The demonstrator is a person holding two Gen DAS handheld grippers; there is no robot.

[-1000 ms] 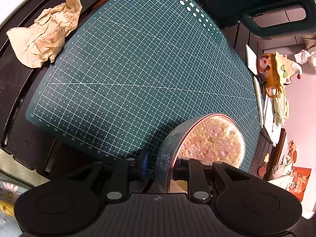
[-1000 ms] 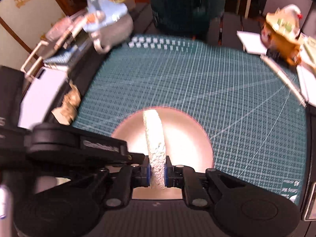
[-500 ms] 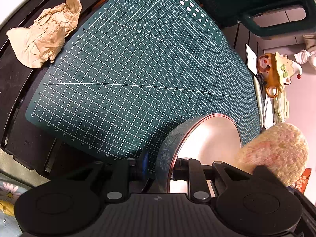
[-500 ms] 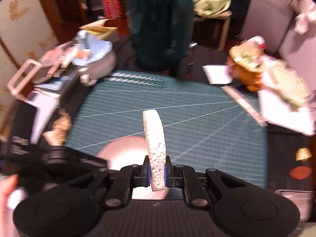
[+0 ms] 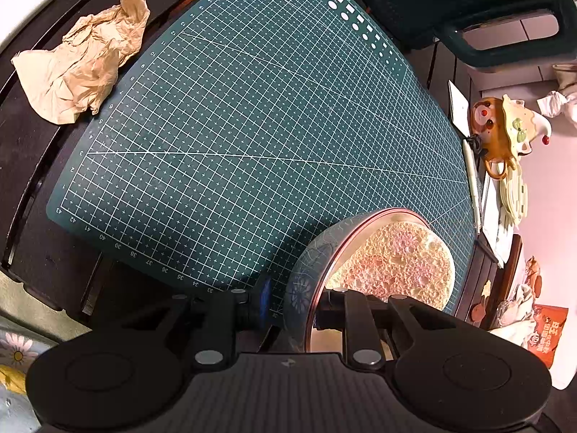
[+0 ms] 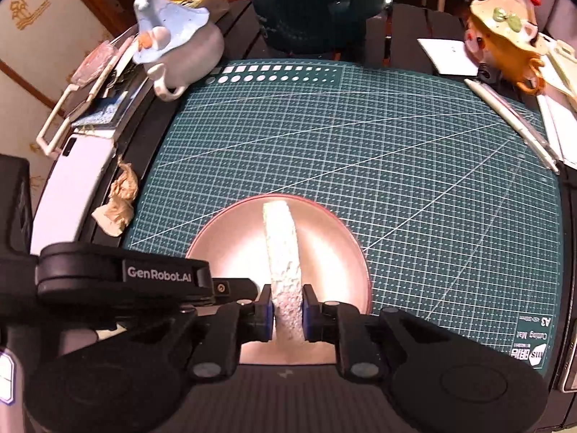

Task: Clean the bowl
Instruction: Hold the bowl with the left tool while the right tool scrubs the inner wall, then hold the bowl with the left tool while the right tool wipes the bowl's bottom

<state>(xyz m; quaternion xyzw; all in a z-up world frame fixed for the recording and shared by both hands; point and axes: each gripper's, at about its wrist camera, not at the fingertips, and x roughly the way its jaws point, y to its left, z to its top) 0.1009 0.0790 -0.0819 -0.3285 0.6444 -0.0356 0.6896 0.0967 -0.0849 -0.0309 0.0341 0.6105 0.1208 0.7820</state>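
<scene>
A round bowl (image 5: 306, 267) with a patterned grey-blue outside and a shiny metal inside (image 6: 324, 252) sits on the green cutting mat. My left gripper (image 5: 292, 303) is shut on the bowl's rim, one finger outside and one inside. My right gripper (image 6: 286, 312) is shut on a round, pale, porous sponge (image 6: 283, 252), held on edge inside the bowl. In the left wrist view the sponge's flat face (image 5: 393, 263) fills the bowl's opening. The left gripper's body (image 6: 122, 278) shows at the left of the right wrist view.
The green cutting mat (image 5: 252, 126) covers a dark table. A crumpled brown paper (image 5: 83, 61) lies off its left edge. A dark green appliance (image 5: 468, 7) stands at the back. A blue-lidded white pot (image 6: 176, 43) and an orange figurine pot (image 6: 508, 32) flank the mat.
Half a second ago the sponge was lifted out of the bowl and off to the right. Now it is back down inside the bowl. The left gripper and bowl have not moved.
</scene>
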